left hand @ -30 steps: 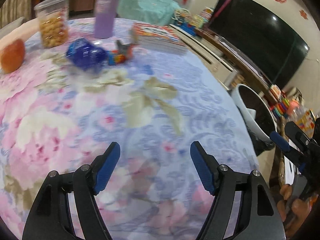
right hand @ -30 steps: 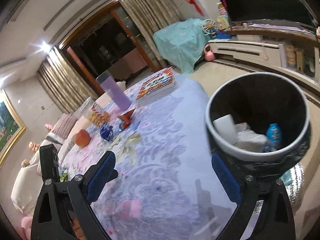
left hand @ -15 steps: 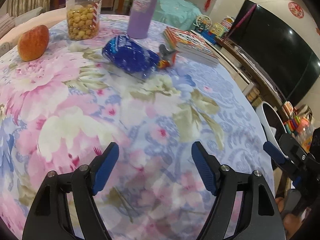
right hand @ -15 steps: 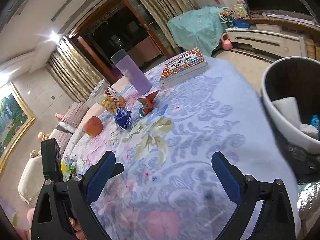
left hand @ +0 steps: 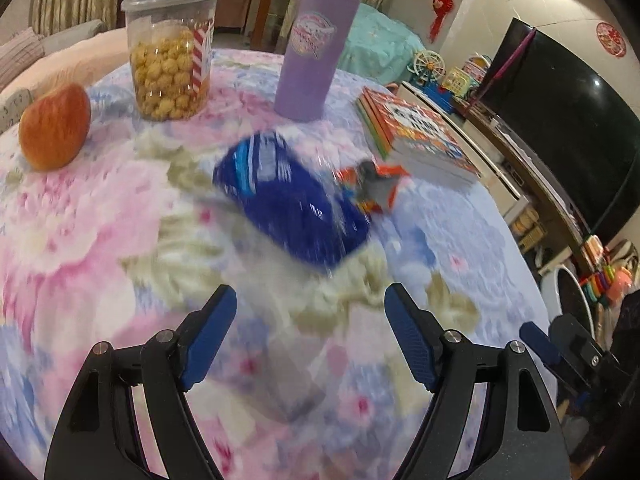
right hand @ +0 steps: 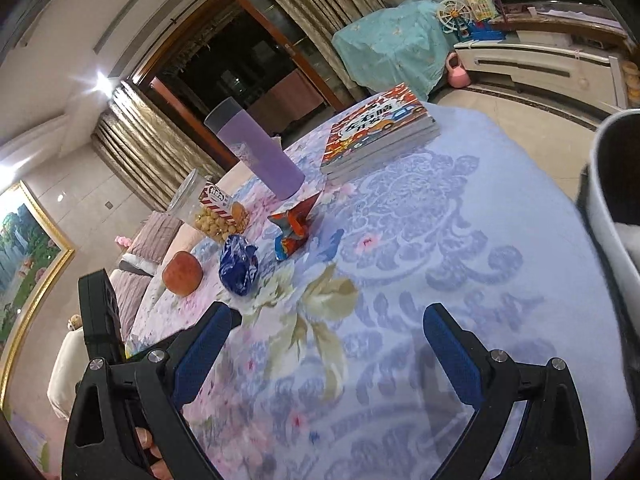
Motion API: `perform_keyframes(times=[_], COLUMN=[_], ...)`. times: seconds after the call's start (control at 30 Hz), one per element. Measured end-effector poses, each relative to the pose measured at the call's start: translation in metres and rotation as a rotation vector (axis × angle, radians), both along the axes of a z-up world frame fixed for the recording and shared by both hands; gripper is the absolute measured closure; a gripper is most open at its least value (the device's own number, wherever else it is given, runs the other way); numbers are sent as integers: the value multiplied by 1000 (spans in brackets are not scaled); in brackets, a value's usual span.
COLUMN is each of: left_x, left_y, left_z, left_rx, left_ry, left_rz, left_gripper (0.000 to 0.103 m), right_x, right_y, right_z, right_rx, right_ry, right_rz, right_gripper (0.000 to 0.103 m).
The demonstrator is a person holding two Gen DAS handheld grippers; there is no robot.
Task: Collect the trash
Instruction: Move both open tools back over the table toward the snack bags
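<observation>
1. A round red-and-yellow apple (left hand: 54,127) sits near the left edge of the table, whose cloth (left hand: 80,240) is a soft quilted print of pink and blue flowers.
2. To its right, towards the far edge, stands a clear plastic tub of golden puffed snacks (left hand: 171,46), cylindrical, with a red-striped label.
3. Next comes a tall lilac tumbler with a grey lid (left hand: 318,40), upright and smooth.
4. In front of the tumbler, about the middle of the table, lies the crinkly blue foil snack bag (left hand: 288,200). In the left wrist view it is blurred; its long axis runs from far left to near right, the white-printed end pointing away towards the tub.
5. The left gripper (left hand: 310,338), black with ribbed blue pads, is spread wide with nothing between its fingers; the bag lies just beyond its tips, untouched.
6. Just right of the bag lies a smaller crumpled orange-and-blue wrapper (left hand: 374,186), folded into a peaked shape.
7. Further right, near the far right edge, is a flat stack of glossy picture books (left hand: 416,136).
8. The right gripper (right hand: 326,338) is likewise released and empty, hovering over bare cloth nearer the front edge.
9. Off the right edge stands a white-rimmed dark bin (right hand: 616,200).
</observation>
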State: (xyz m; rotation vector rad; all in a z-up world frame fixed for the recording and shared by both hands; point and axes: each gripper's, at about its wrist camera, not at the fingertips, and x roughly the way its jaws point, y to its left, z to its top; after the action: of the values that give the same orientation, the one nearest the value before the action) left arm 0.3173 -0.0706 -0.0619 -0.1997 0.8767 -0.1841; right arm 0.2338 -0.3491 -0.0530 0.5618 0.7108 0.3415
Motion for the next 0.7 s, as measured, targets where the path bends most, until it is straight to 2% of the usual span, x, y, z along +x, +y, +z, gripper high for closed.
perform_keyframes(times=[0.07, 0.1, 0.13, 0.17, 0.2, 0.4, 0.57, 0.6, 0.7], left_x=[10, 12, 15, 17, 17, 0, -24, -27, -31], left_y=[1, 3, 4, 7, 10, 37, 51, 53, 58], left_z=[-1, -2, -2, -3, -5, -8, -9, -11, -15], left_rx=[26, 29, 26, 18, 9, -39, -74, -77, -116], left_ry=[-8, -19, -25, -21, -13, -1, -3, -2, 4], left_rz=[14, 13, 7, -4, -12, -21, -49, -50, -44], left_gripper=[27, 44, 56, 79, 89, 92, 92, 92, 92], right_x=[11, 15, 21, 26, 30, 61, 82, 85, 99], right_y=[2, 3, 4, 5, 7, 31, 60, 64, 72], right_z=[-2, -2, -3, -3, -3, -9, -9, -9, -10], right_rx=[16, 25, 40, 46, 49, 17, -74, -88, -136], right_ry=[7, 9, 11, 11, 11, 13, -9, -12, 8], right_rz=[5, 4, 0, 0, 2, 23, 55, 57, 52], right_gripper=[5, 5, 5, 5, 5, 5, 7, 8, 22])
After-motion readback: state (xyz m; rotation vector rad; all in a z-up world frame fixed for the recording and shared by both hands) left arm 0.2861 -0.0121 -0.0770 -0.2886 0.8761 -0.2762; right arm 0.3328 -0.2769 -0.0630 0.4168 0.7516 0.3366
